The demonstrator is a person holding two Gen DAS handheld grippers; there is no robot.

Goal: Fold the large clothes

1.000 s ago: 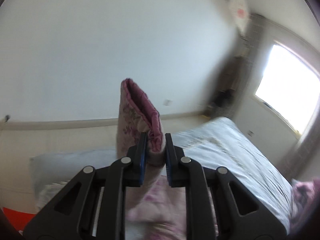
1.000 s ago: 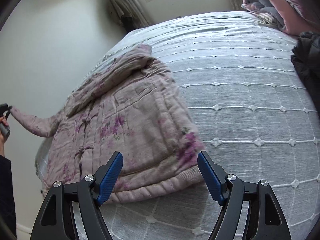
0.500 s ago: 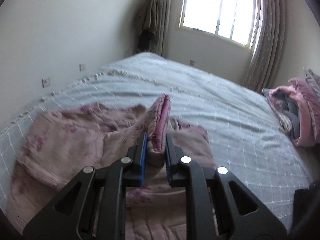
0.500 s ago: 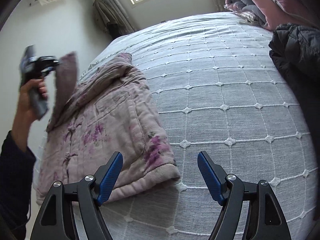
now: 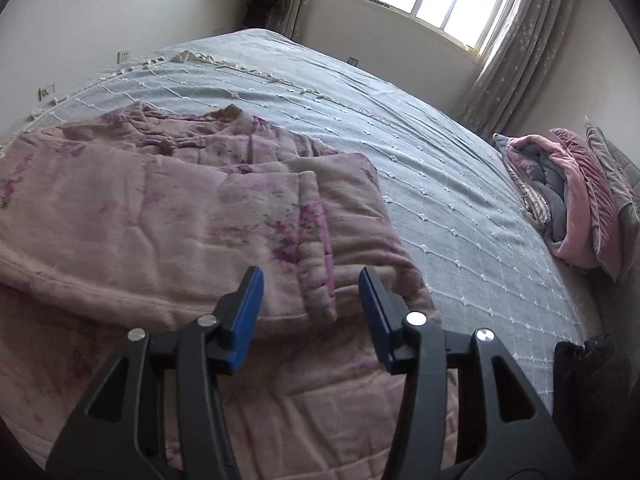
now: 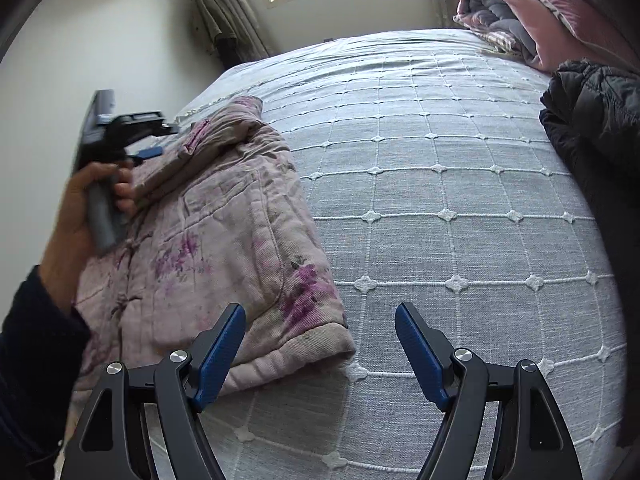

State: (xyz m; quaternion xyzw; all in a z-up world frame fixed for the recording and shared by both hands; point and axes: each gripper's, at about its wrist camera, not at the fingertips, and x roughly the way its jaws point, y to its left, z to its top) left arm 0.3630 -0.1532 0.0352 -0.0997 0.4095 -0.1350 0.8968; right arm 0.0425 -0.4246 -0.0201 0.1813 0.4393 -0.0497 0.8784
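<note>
A pink quilted jacket with purple flowers [image 5: 140,216] lies on the grey-blue bedspread [image 5: 440,168]. One sleeve [image 5: 312,240] lies folded across its body, cuff towards me. My left gripper [image 5: 310,312] is open just behind the cuff, holding nothing. In the right wrist view the jacket [image 6: 224,240] lies at the left, and my right gripper [image 6: 320,348] is open and empty over its lower hem corner [image 6: 320,344]. The left gripper [image 6: 120,136] shows there in a hand above the jacket's upper part.
A pile of pink and grey bedding [image 5: 572,200] lies at the head of the bed, also seen in the right wrist view [image 6: 532,20]. A black padded coat [image 6: 592,128] lies on the right side. A wall runs along the bed's left edge.
The left gripper carried the sleeve over the jacket, laid it down and opened, letting the cuff go. The right gripper stayed open and shifted slightly along the hem.
</note>
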